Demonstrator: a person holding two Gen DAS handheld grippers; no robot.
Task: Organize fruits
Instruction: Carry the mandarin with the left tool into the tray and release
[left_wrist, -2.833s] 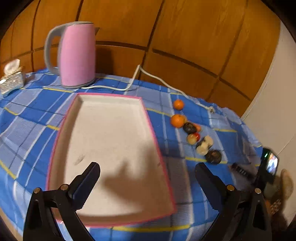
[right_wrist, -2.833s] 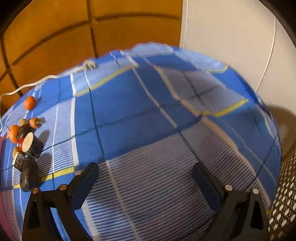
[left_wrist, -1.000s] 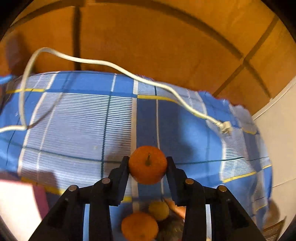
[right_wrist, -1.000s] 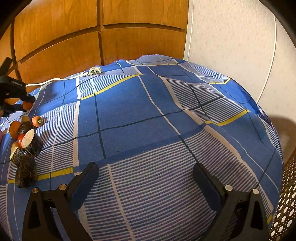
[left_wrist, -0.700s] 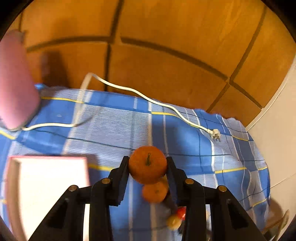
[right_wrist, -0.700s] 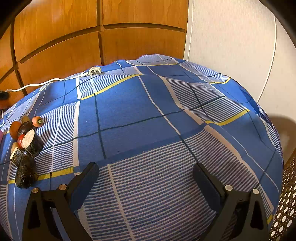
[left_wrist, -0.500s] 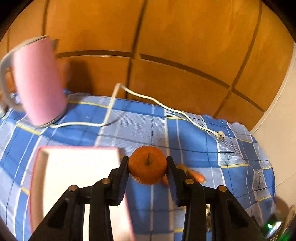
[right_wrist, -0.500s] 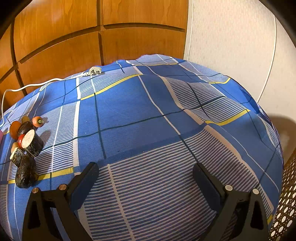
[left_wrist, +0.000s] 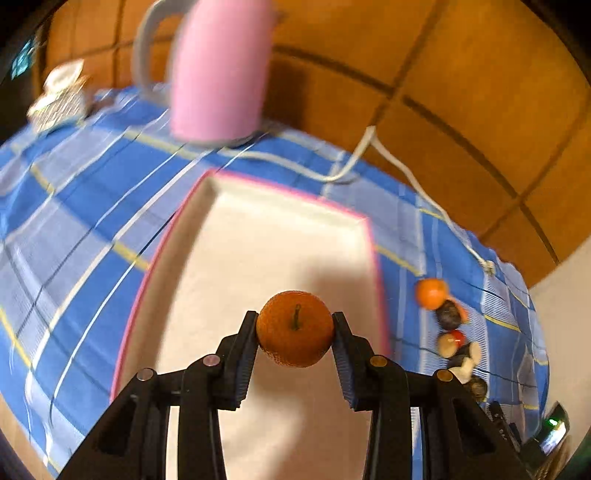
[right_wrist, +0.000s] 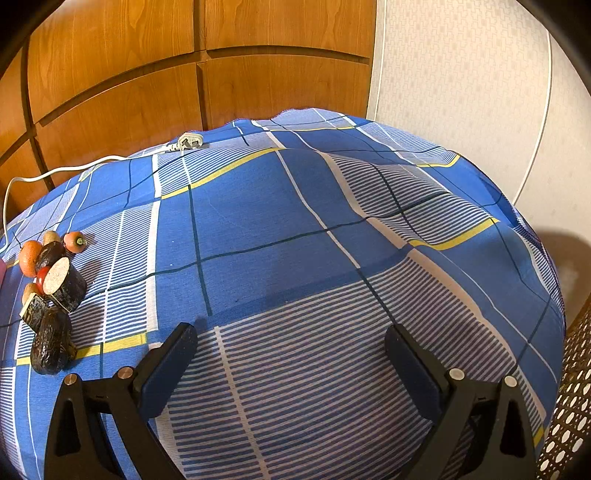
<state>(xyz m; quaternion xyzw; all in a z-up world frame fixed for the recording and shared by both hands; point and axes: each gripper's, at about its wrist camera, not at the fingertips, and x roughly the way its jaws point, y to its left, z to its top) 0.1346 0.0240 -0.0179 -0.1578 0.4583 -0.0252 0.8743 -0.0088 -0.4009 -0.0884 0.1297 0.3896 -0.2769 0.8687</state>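
My left gripper is shut on an orange tangerine, held in the air over the near half of a white tray with a pink rim. Nothing lies in the tray. To its right on the cloth sits a small cluster of fruit: another tangerine, a dark round fruit and a red-and-tan piece. In the right wrist view the same cluster lies at the far left, with a cut dark piece and a wrinkled dark fruit. My right gripper stands open over bare cloth.
A pink kettle stands behind the tray, its white cord trailing right to a plug. A tissue pack sits at the far left. Wooden panels back the blue checked tablecloth; a phone lies at the lower right.
My left gripper has carried the tangerine leftward from the fruit cluster to above the tray, and the kettle has come into view. The right gripper has stayed still and open.
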